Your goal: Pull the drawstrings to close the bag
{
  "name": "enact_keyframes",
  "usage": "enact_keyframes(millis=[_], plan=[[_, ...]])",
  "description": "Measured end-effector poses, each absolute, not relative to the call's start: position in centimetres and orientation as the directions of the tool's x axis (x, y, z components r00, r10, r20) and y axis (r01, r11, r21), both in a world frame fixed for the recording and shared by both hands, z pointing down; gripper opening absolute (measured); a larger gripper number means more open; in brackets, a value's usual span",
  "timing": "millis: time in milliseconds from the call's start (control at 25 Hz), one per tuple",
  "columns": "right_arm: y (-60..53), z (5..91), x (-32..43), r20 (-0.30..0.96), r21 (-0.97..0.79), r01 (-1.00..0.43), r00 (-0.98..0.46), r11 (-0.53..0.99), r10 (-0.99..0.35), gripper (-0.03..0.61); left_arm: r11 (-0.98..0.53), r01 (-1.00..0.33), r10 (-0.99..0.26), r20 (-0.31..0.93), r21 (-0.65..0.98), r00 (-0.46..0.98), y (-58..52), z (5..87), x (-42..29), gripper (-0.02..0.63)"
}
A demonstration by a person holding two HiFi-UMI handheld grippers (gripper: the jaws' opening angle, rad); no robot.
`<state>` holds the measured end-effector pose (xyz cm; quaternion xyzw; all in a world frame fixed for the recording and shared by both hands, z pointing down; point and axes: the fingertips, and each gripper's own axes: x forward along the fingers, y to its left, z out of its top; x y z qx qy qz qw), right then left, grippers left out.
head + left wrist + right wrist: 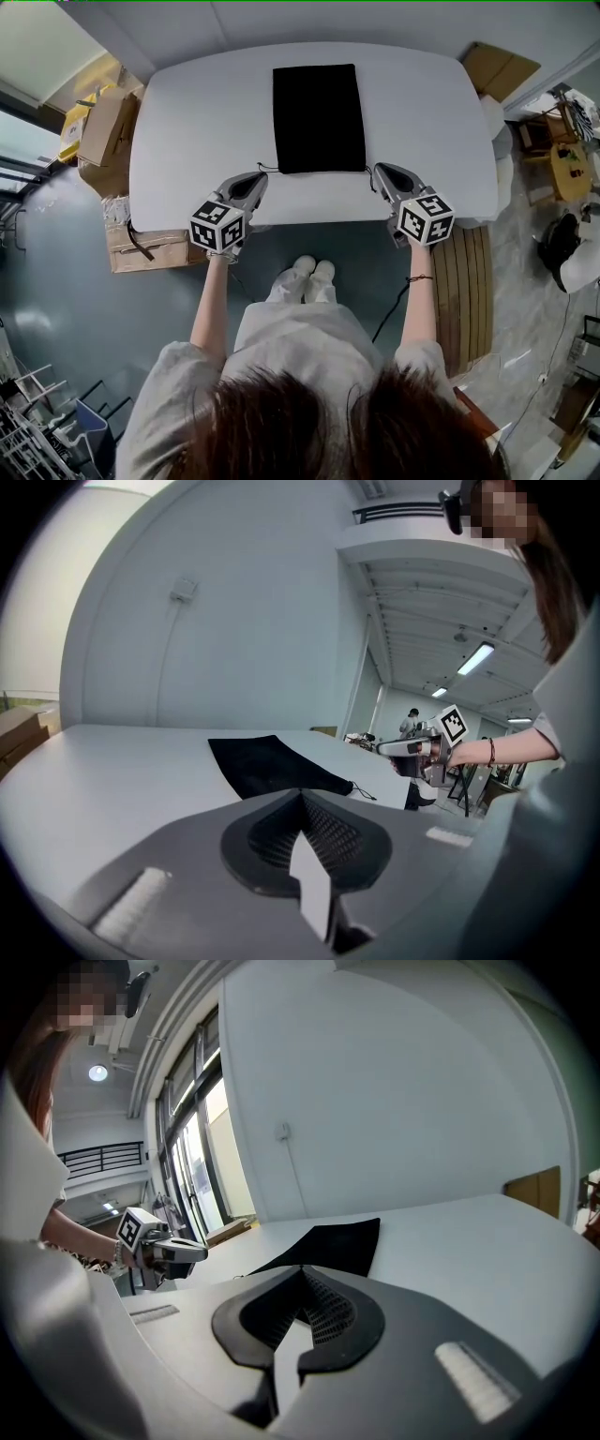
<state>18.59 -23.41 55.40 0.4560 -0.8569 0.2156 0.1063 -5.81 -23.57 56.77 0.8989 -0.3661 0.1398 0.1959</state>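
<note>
My left gripper (302, 795) has its jaws clenched tip to tip, with nothing caught between them; in the left gripper view the ribbed pads meet at the centre of the frame. My right gripper (302, 1270) is in the same condition: jaws pressed together, nothing held. The black bag (318, 117) lies flat on the white table (187, 131), upper centre of the head view, its long sides running away from me and its near short edge facing me. Neither pair of jaws is on it. In the head view the left jaw tips sit just below and left of the bag's near left corner, and the right jaw tips sit just below and right of its near right corner, so the bag's near edge lies between the two grippers. A thin drawstring (362, 790) trails out from the bag's corner in the left gripper view, centre right of the frame, above and beyond my closed jaw tips; a cord end also shows at each near corner in the head view. I cannot tell whether either tip touches a cord. In both gripper views the bag appears above the jaws with bare table between. Outward, cardboard boxes (108, 127) stand along the left edge of the head view, beside the table.
</note>
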Motion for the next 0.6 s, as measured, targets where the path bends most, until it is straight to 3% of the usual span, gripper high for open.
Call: enact_keyframes(millis=[600], plan=[[-23.7,60.4,19.9,0.537,-0.295,-0.857,-0.514,0.422,-0.669,0.014,-0.669,-0.721,-0.566,0.504,0.181,0.652,-24.1,60.3,-6.2,-0.009]])
